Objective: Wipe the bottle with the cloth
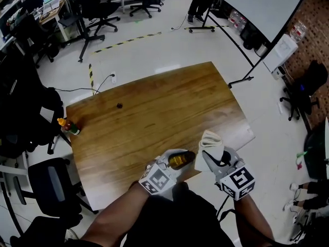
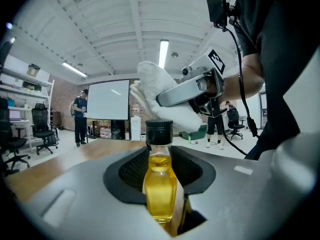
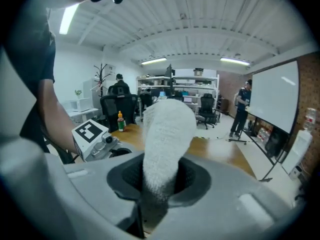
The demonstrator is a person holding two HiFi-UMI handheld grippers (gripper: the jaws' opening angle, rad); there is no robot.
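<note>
Left gripper (image 1: 170, 164) clamped on the yellow-liquid bottle (image 2: 160, 184), holding it over the table's (image 1: 154, 112) near edge, sides exposed — right gripper (image 1: 209, 157) pinches the white cloth (image 3: 165, 144) just beside its cap, likely ready to wipe.

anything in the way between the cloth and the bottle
Nothing visible. The left gripper holds the bottle, the right gripper holds the cloth, and the cloth sits right beside the bottle's top with nothing between them.
</note>
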